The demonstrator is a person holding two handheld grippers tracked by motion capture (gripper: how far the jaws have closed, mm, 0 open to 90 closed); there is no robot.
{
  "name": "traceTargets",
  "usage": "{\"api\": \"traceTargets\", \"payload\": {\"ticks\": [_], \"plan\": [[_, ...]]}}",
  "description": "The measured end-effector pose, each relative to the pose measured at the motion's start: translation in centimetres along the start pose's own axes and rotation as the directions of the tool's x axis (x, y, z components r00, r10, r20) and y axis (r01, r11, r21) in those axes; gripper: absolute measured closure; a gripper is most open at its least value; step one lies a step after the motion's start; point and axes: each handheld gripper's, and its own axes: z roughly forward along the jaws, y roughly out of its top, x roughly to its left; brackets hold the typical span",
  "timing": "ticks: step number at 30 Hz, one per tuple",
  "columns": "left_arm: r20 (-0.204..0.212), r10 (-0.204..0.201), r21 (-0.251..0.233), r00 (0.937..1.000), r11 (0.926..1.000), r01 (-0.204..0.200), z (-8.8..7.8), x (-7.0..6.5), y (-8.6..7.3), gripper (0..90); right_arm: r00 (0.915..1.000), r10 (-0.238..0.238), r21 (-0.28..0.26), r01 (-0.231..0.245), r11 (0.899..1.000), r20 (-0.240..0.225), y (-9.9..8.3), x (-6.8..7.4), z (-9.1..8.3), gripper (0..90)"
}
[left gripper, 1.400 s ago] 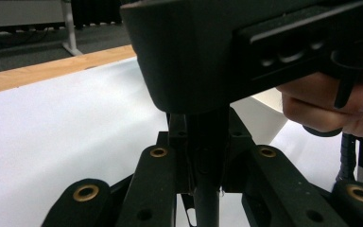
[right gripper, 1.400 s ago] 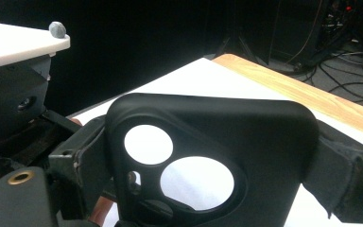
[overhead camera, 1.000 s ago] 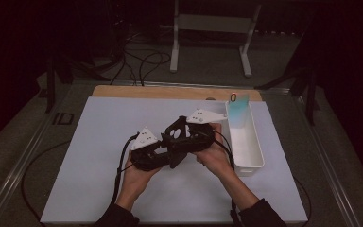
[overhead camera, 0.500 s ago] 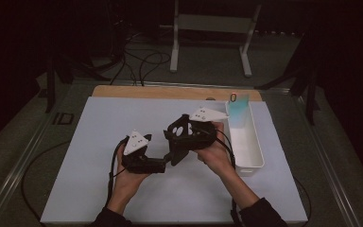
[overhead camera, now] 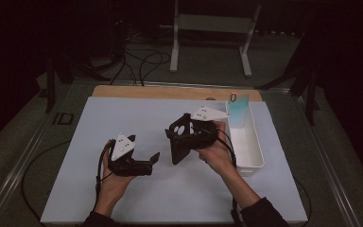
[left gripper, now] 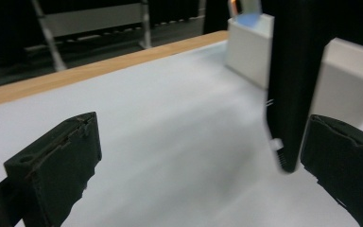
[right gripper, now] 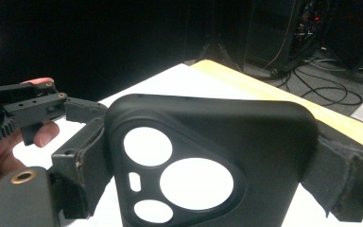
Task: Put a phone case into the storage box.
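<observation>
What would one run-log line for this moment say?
left claw: open, jaws just opening, empty | right claw: shut on black plastic phone case | white rectangular bin: beside

The left gripper (overhead camera: 139,161) has let go of the black, soft-looking phone case with round camera cut-outs (overhead camera: 182,139): a second ago it was pressed up against the case together with the right gripper, and now it sits apart from it, drawn off toward the left edge of the bench (overhead camera: 123,113) and a little nearer the front edge. Its jaws have just been opening (nothing between them now), and stand wide.
</observation>
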Motion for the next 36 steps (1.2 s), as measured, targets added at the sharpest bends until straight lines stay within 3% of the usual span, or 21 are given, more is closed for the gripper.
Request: {"api": "traceTargets", "payload": {"ticks": [13,22,27,36], "plan": [[-0.097,-0.014,0.041,0.9952,0.999,0.018,-2.1,3.3,-3.4,0.1,0.9998,-0.005,-0.004,0.005,1.0,0.017,0.1,-0.2,-0.4,13.4],[-0.113,-0.022,0.034,0.9933,0.9991,0.026,-3.9,5.3,-6.2,0.1,0.9995,-0.006,-0.011,0.006,1.0,0.03,0.3,-0.4,-0.7,13.4],[-0.127,-0.035,0.04,0.9913,0.9984,0.04,-4.6,5.8,-7.5,0.0,0.9993,-0.006,-0.009,0.006,1.0,0.038,0.4,-0.5,-0.7,13.4],[-0.151,-0.006,0.054,0.9886,0.9985,0.014,-4.9,5.7,-8.5,0.1,0.9991,0.0,-0.013,0.001,1.0,0.043,0.7,-0.8,-0.7,13.3]]}}
